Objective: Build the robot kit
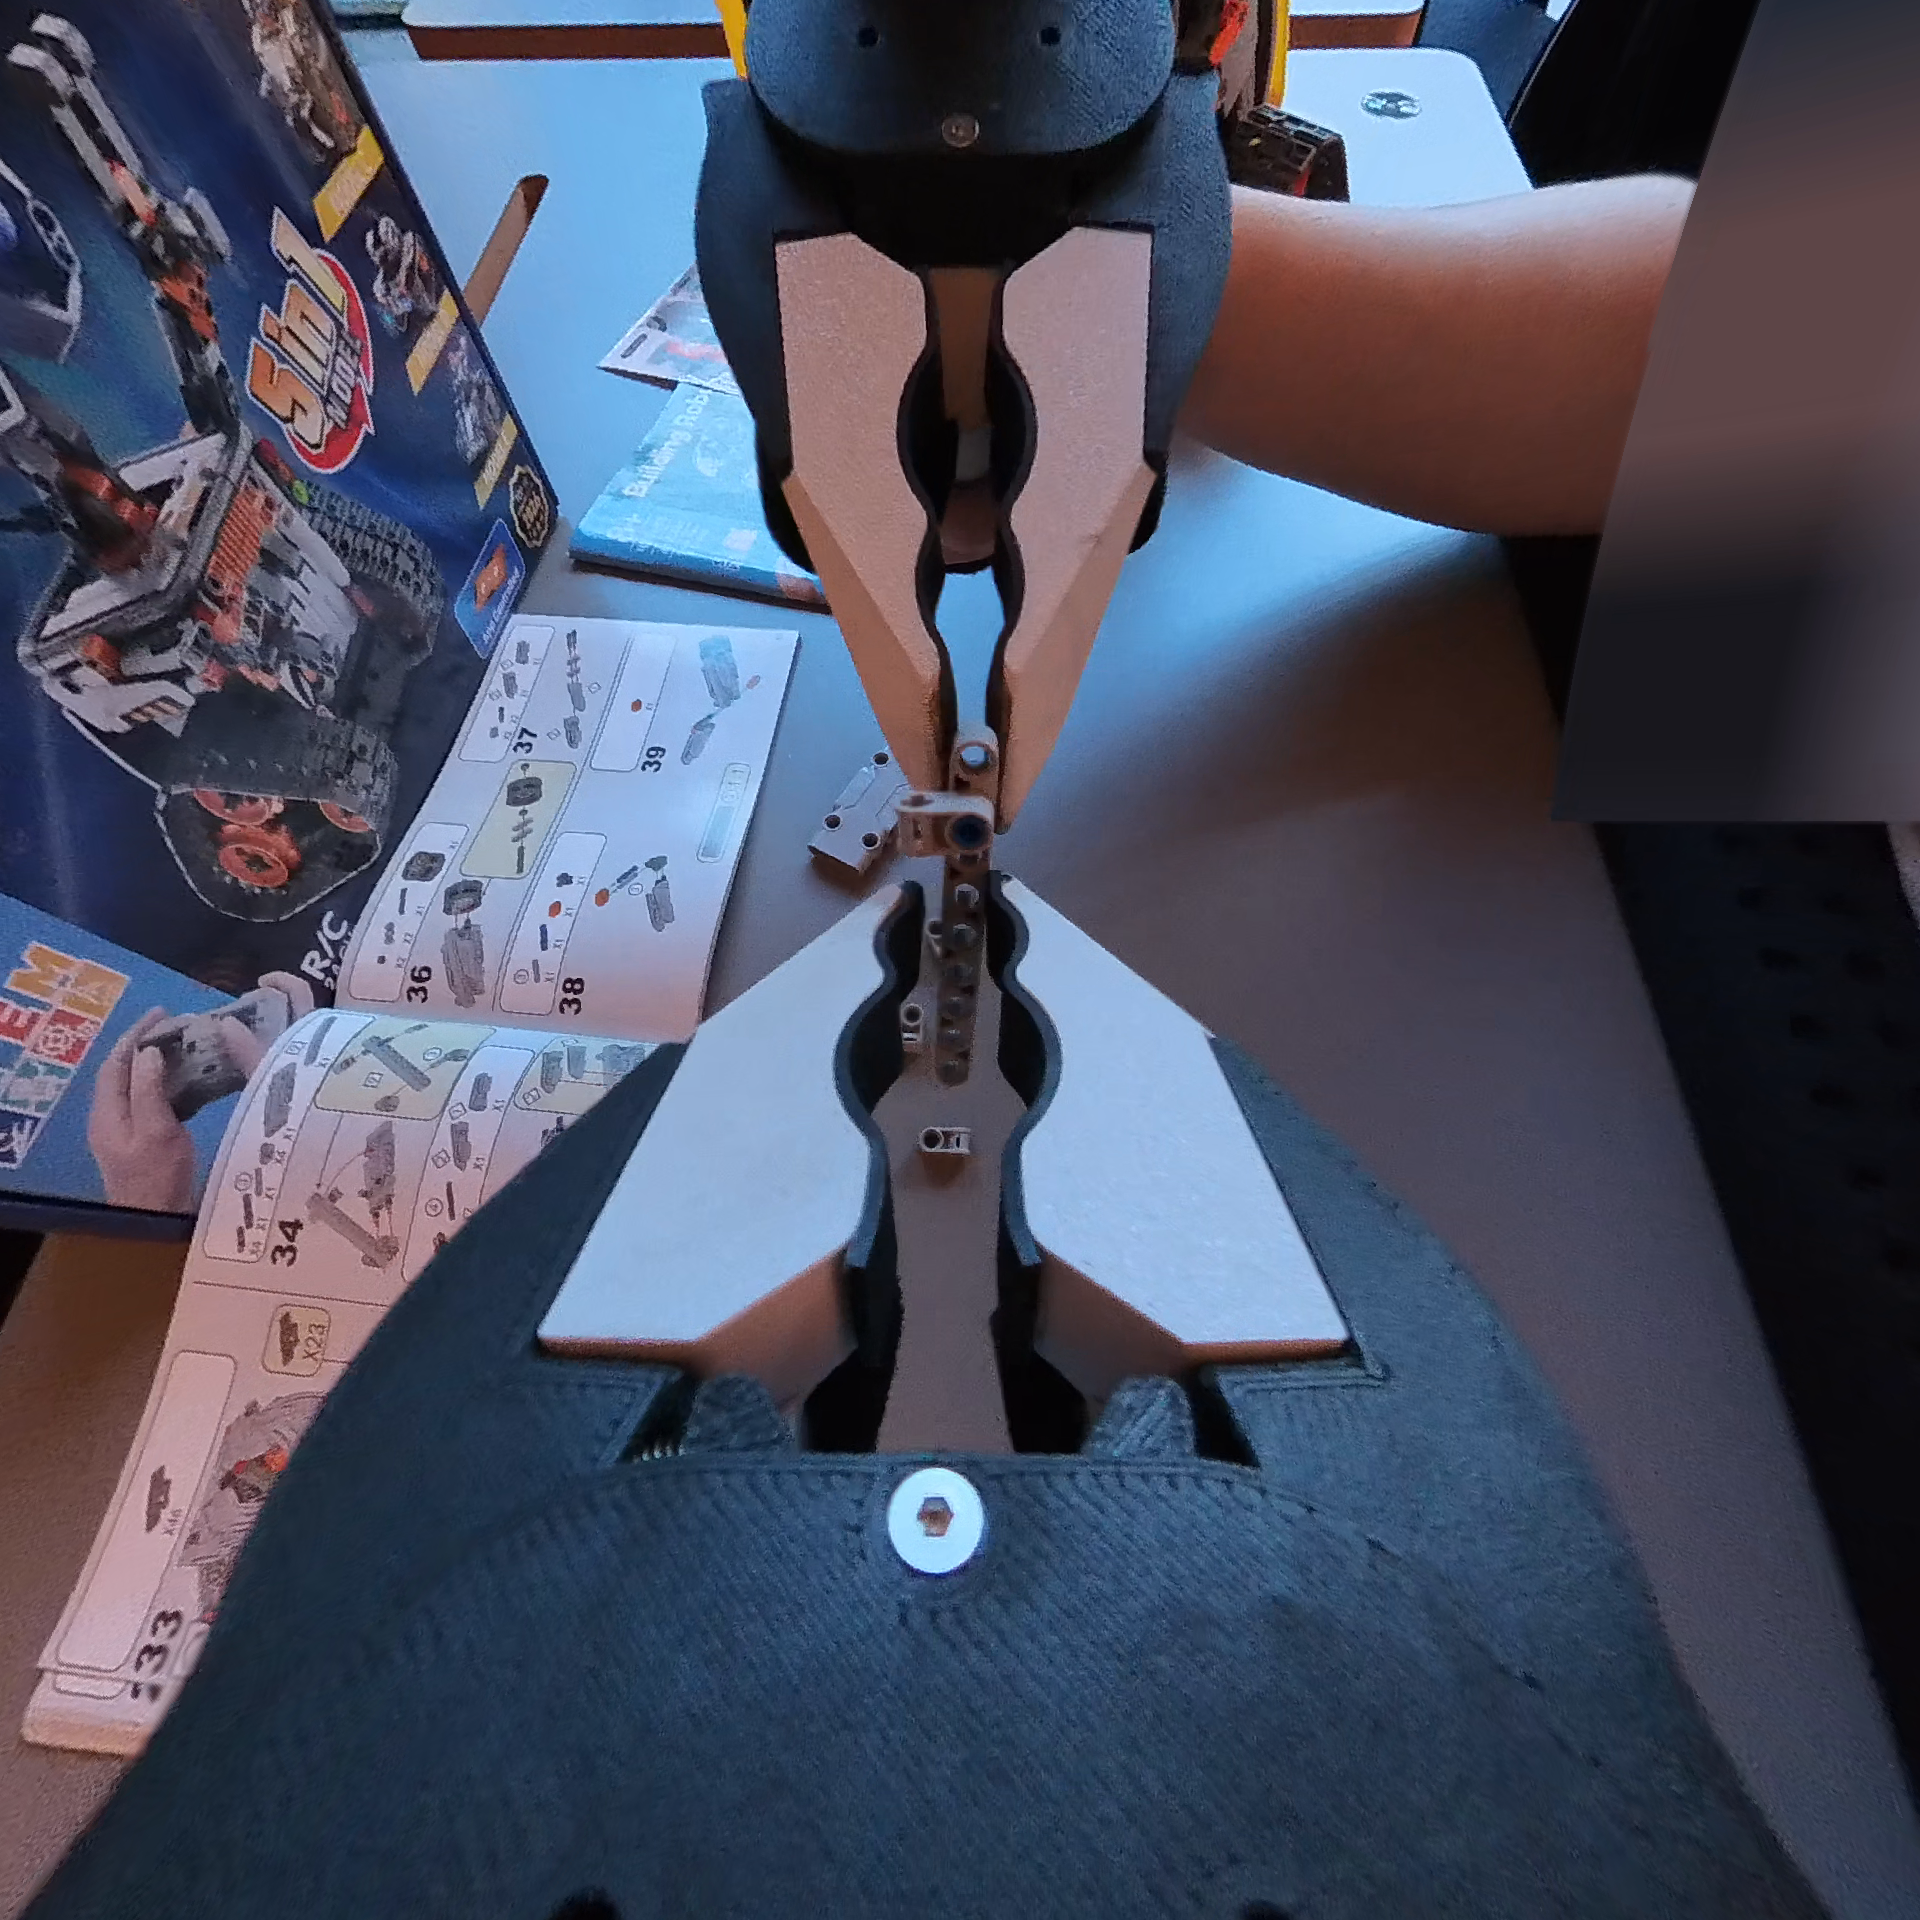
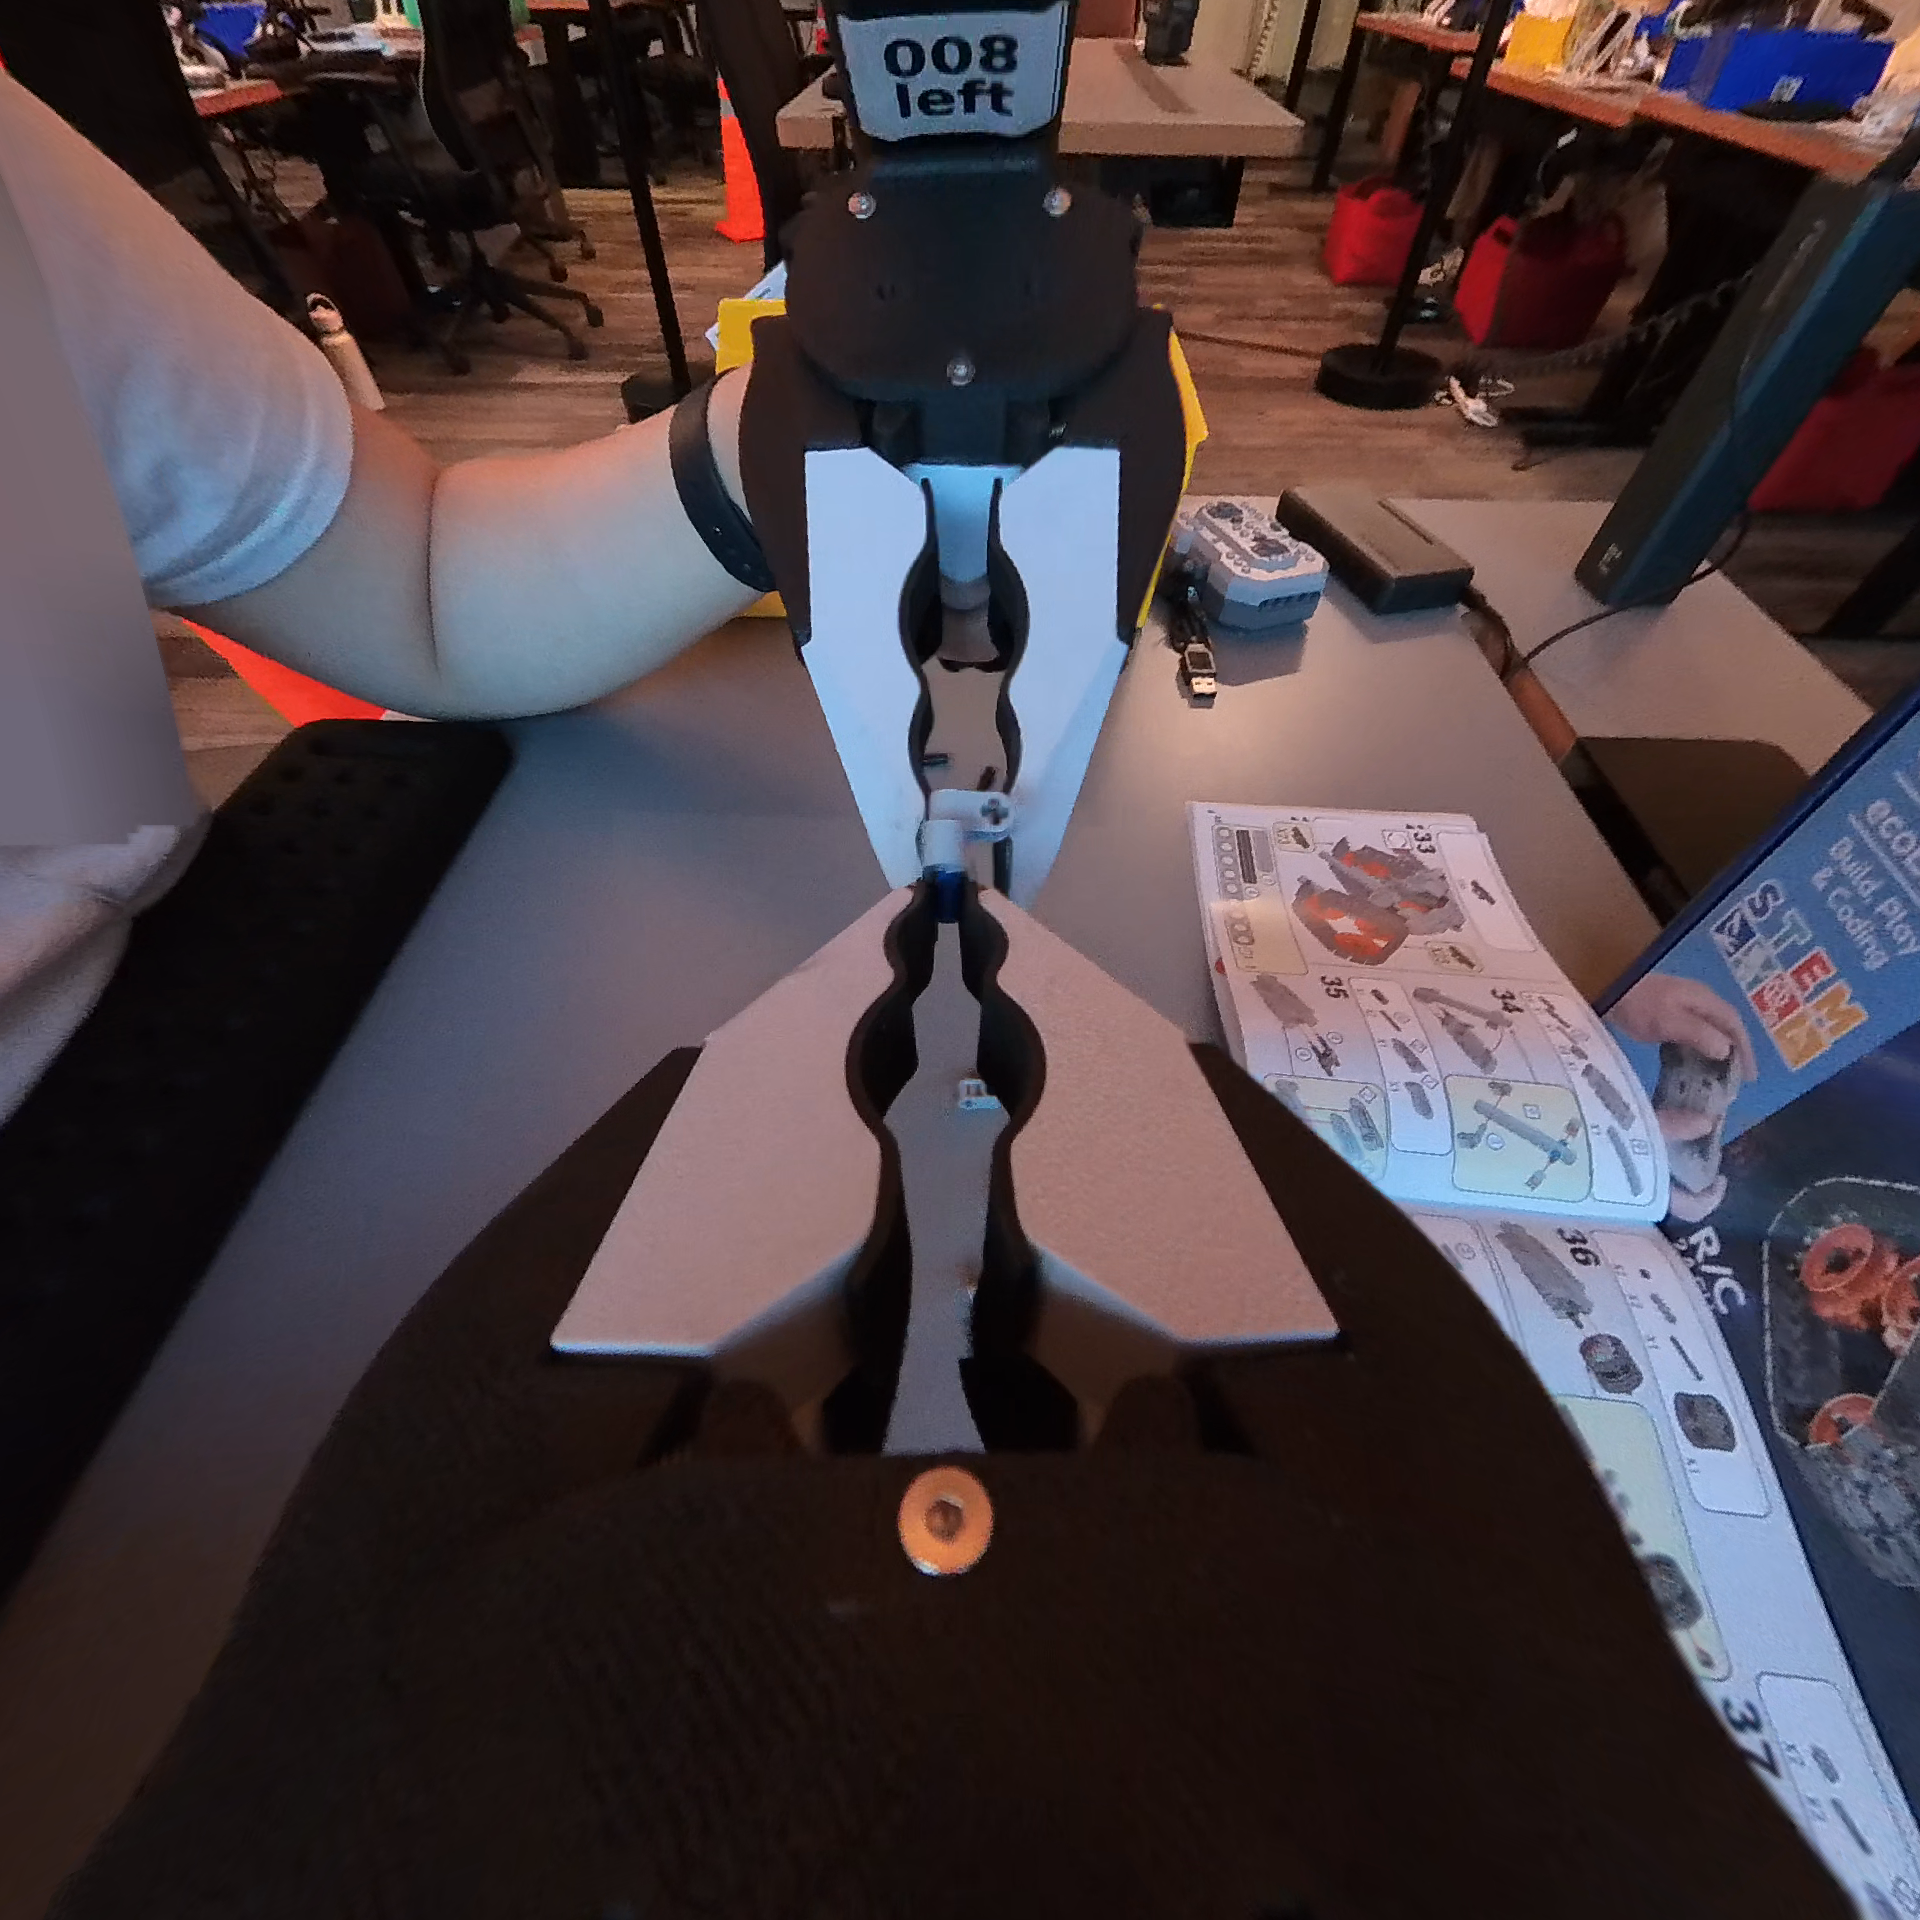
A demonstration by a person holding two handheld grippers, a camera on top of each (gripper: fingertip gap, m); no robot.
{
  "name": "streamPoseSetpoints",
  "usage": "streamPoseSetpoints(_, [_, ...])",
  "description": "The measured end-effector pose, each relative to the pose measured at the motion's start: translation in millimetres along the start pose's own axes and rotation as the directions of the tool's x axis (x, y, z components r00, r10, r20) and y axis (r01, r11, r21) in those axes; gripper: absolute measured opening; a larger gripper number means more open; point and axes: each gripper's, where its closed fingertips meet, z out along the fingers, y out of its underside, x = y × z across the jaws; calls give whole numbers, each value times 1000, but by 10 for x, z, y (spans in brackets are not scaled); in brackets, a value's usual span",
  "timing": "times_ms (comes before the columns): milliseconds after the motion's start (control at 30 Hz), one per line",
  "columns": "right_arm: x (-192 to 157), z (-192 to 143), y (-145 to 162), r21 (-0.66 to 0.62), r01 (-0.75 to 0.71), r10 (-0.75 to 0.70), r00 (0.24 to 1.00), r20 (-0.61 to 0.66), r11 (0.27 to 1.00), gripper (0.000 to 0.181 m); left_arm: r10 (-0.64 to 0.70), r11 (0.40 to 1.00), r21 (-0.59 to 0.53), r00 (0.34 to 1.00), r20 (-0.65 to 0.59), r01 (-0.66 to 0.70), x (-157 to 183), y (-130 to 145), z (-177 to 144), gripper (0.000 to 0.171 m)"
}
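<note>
In the left wrist view my left gripper (image 1: 954, 888) is closed down on a grey holed beam (image 1: 954, 987) that runs lengthwise between its fingers. My right gripper (image 1: 971, 795) comes in from the far side, tip to tip with it. It is shut on a small pale connector (image 1: 935, 816) with a blue pin (image 1: 968, 828), right at the beam's far end. In the right wrist view my right gripper (image 2: 943, 902) pinches the blue pin (image 2: 945, 894), and the white connector (image 2: 961, 821) sits between the tips of the left gripper (image 2: 964, 878).
A blue toy box (image 1: 208, 520) and an open instruction booklet (image 1: 582, 810) lie at the left. A grey part (image 1: 857, 821) and a small connector (image 1: 943, 1140) lie loose on the table. A grey hub (image 2: 1247, 561), a black adapter (image 2: 1371, 561) and a black mat (image 2: 208, 1039) show in the right wrist view. Less than 4 cm separates the two grippers' tips.
</note>
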Motion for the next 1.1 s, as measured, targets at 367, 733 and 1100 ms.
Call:
streamPoseSetpoints(367, [21,3,10,-5,-35,35,999,-1,999,3,-34,999,2,999,-9,34,-14,16,39,9])
streamPoseSetpoints(733, [12,3,18,10,-48,47,999,21,999,9,-54,998,-23,998,-31,53,9,45,52,6])
streamPoseSetpoints(1100, [71,-53,46,56,-101,99,994,42,993,17,-213,977,3,969,-126,215,32,23,5,5])
